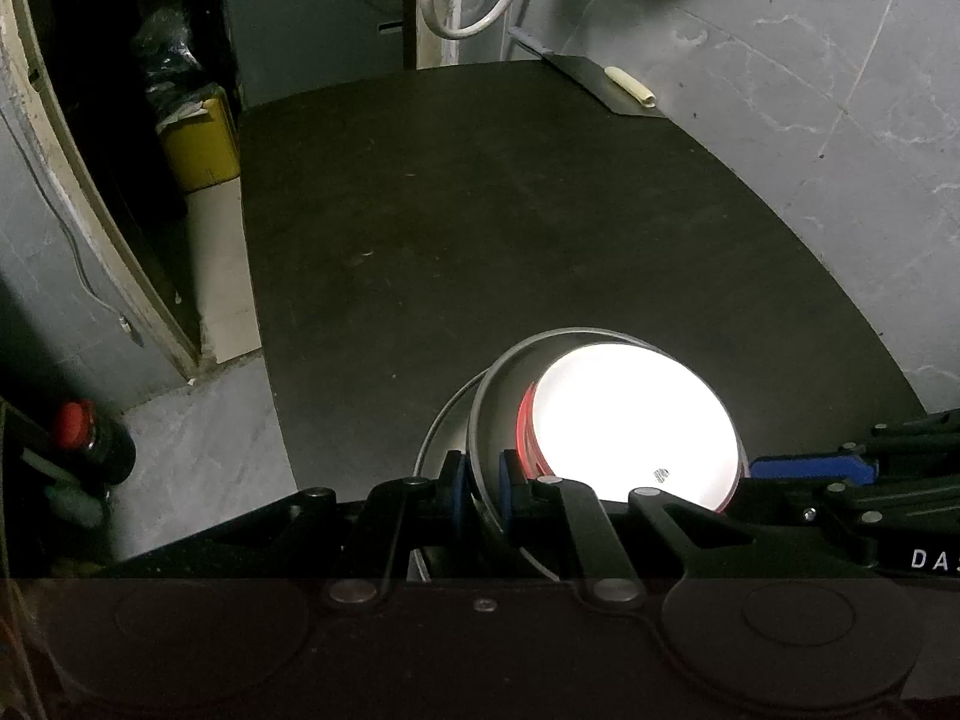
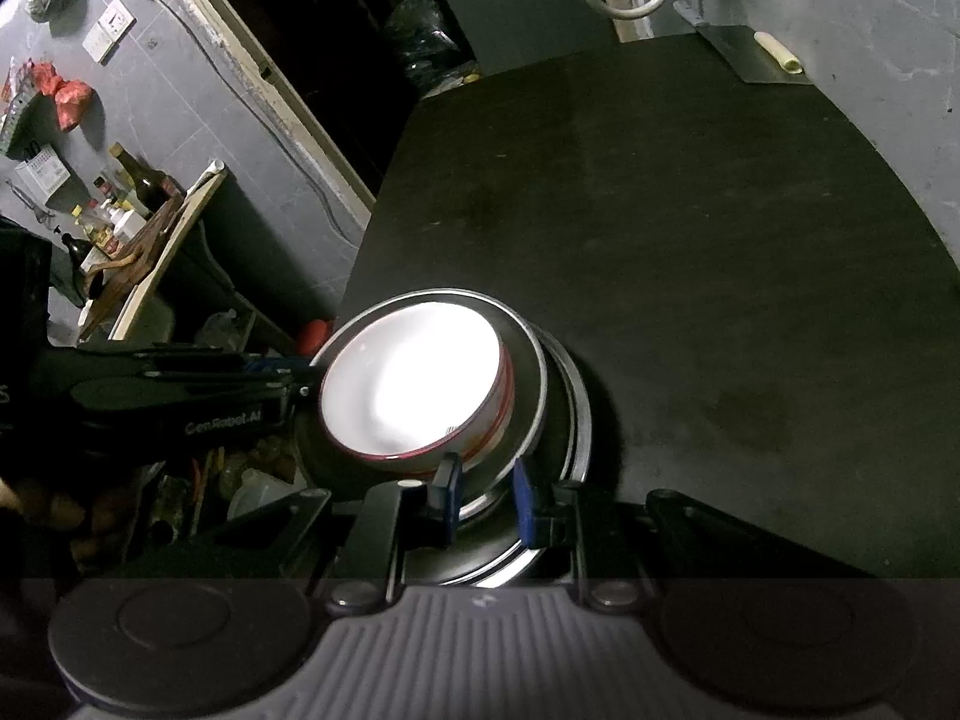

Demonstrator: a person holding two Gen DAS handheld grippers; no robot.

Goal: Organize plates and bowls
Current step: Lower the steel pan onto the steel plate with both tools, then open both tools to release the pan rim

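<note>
A white bowl with a red rim (image 1: 630, 420) (image 2: 414, 381) sits inside a steel bowl (image 1: 480, 414) (image 2: 528, 384), which rests on a steel plate (image 1: 429, 438) (image 2: 579, 420). The stack is at the near edge of the dark table (image 1: 480, 210) (image 2: 690, 240). My left gripper (image 1: 480, 492) is shut on the steel bowl's near rim. My right gripper (image 2: 486, 504) straddles the near rims of the steel bowl and plate; its blue pads look closed on them. Each gripper shows in the other's view, the right one (image 1: 810, 468) at the right, the left one (image 2: 282, 378) at the left.
A dark flat sheet with a pale roll (image 1: 630, 87) (image 2: 774, 54) lies at the table's far right corner. A yellow box (image 1: 201, 144) and a shelf of bottles (image 2: 126, 204) stand left of the table. Grey tiled floor surrounds it.
</note>
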